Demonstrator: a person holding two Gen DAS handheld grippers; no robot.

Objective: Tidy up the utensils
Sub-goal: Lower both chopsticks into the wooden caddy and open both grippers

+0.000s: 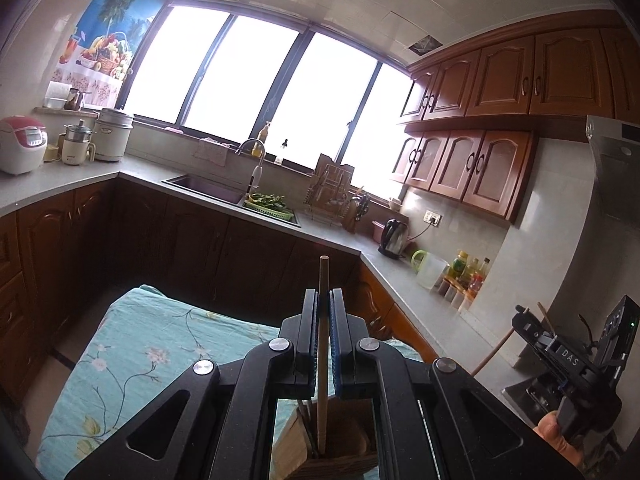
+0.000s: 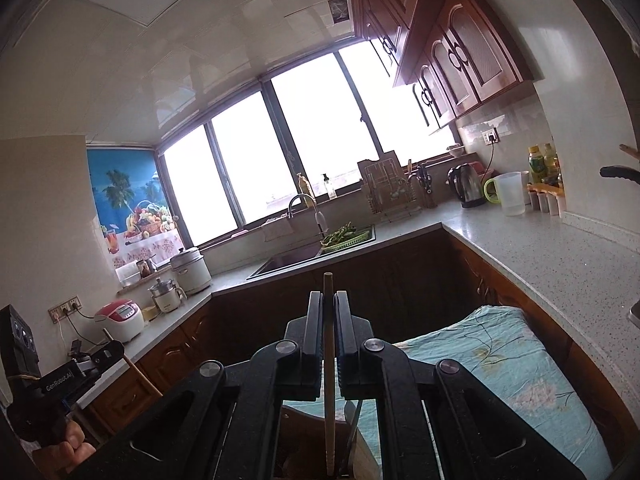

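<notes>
Chopstick clamped upright between left claw pads.

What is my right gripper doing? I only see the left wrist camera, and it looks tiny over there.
Observer: In the right wrist view, the right gripper is shut on a pale chopstick.
Operator: Where does the stick go?
Observer: Its lower end hangs over the wooden holder on the flowery cloth.
Operator: Is anything else in there?
Observer: A thin grey utensil stands right beside the chopstick.
</notes>
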